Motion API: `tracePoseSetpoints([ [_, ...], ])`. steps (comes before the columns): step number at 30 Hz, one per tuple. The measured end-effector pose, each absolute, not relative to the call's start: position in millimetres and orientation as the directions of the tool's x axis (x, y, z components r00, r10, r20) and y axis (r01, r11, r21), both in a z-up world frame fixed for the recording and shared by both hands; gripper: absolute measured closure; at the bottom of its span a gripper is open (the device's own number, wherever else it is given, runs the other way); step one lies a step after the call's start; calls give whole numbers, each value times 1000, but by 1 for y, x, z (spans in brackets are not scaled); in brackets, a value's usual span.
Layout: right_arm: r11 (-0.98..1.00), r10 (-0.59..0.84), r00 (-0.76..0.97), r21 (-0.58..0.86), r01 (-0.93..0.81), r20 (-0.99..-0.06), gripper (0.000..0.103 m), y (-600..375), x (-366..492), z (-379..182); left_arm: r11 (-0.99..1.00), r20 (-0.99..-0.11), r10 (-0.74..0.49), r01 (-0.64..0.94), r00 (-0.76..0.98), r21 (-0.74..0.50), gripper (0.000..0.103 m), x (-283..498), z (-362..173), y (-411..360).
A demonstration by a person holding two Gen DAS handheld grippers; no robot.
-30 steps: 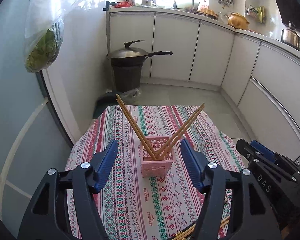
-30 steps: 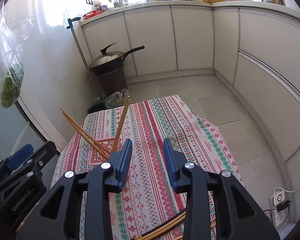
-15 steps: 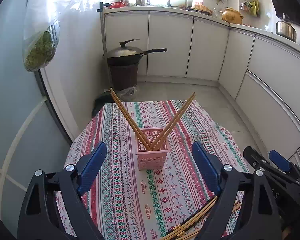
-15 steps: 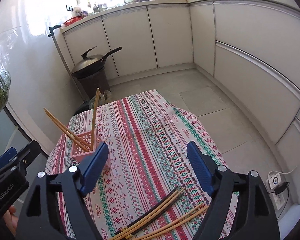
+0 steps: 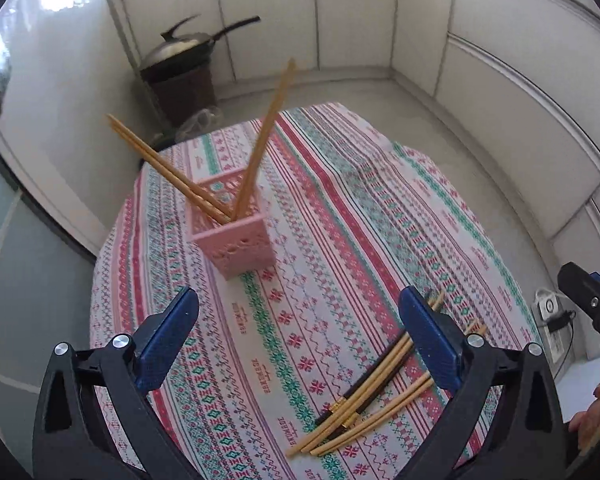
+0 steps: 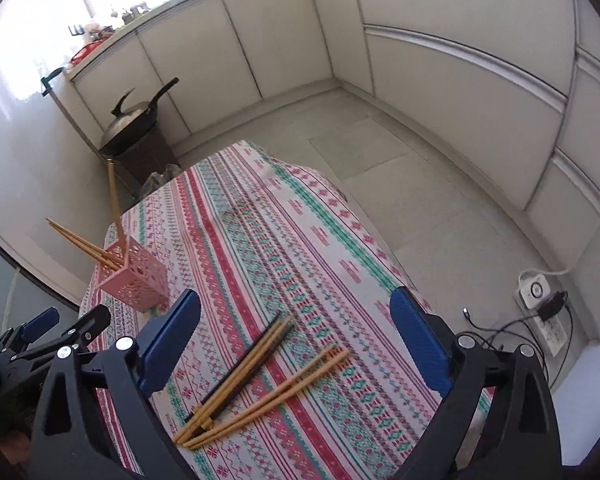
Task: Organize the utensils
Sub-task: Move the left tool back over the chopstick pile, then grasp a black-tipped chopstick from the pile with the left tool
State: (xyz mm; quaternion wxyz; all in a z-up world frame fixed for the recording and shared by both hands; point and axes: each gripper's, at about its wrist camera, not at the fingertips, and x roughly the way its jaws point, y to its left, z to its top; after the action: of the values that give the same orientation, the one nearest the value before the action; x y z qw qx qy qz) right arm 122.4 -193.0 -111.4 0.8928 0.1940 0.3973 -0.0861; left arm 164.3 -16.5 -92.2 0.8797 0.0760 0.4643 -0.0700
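A pink lattice holder (image 5: 236, 246) (image 6: 134, 276) stands on the patterned tablecloth (image 5: 340, 216) with several wooden chopsticks (image 5: 260, 148) (image 6: 114, 204) leaning out of it. Several loose chopsticks (image 5: 372, 388) (image 6: 256, 372), wooden and dark, lie in a fan near the table's front. My left gripper (image 5: 300, 336) hovers over the cloth, its jaws opening wide with nothing between them; the loose pile lies under its right finger. My right gripper (image 6: 296, 340) hangs above the loose pile, jaws also opening, empty.
Behind the table a lidded wok (image 5: 188, 46) (image 6: 134, 120) rests on a dark bin. White cabinets (image 6: 460, 80) line the room. A power strip (image 6: 540, 308) with cables lies on the floor at the right. A person's hand (image 5: 596, 412) shows at the right edge.
Both grippers opened wide and tilted downward toward the table. The loose chopsticks came into fuller view; the holder now sits farther left in the right wrist view.
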Motion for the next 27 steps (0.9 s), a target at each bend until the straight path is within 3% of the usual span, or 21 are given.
tracePoseSetpoints([
  [4,879,18,613,305,367,-790,10,-224,101,-133,957,-912,-100,290,397,21,7,181,-128,-48],
  [10,814,117,515,379,440,-849,10,-256,83,-169,941,-963,-99,339,250,-9,8,206,-171,-86],
  [19,735,226,472,467,492,-852,10,-278,83,-192,932,-984,-65,362,166,-1,28,224,-206,-112],
  [21,731,244,462,475,490,-852,10,-276,85,-195,926,-984,-53,377,172,16,44,225,-209,-117],
  [27,729,258,452,479,488,-854,10,-275,87,-198,922,-987,-43,387,152,19,55,231,-225,-122],
])
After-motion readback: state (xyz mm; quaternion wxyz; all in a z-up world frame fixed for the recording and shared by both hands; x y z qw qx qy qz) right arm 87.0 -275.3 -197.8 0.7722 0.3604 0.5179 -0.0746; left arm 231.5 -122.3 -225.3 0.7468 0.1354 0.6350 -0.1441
